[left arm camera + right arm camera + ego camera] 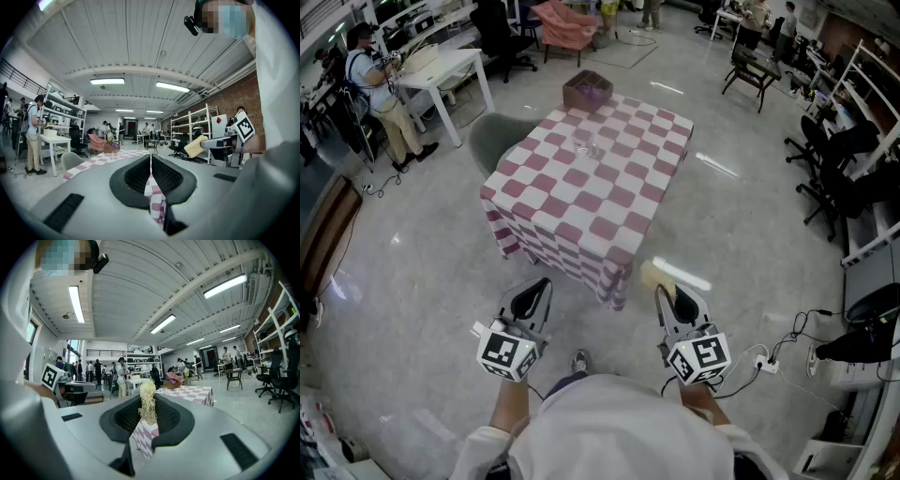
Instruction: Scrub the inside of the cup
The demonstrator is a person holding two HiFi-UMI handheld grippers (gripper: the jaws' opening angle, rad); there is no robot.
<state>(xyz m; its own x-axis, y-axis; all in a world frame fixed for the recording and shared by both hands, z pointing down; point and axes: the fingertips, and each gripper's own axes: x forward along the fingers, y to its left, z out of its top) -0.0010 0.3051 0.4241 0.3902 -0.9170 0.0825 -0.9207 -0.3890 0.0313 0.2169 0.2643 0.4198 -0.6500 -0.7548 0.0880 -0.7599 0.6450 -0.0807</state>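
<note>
Shirt (pixel 619 427): white, along our lower edge, nearer to us than both grippers.
Left gripper (pixel 532 298): held level over the floor (pixel 422 309); we see its fingers (pixel 136 177) pressed together with nothing between them.
Right gripper (pixel 672 298): level beside it; its fingers (pixel 124 419) clamp a yellow sponge (pixel 148 401), which sticks out past the tips.
Bench (pixel 609 234): draped in red-and-white checks, ahead of both grippers.
Cup (pixel 584 142): clear, standing on the bench's far half, well apart from both grippers.
Box (pixel 588 91): at the bench's far corner, beyond the cup.
Chair (pixel 497 141): grey-green, just beside the bench's left edge.
</note>
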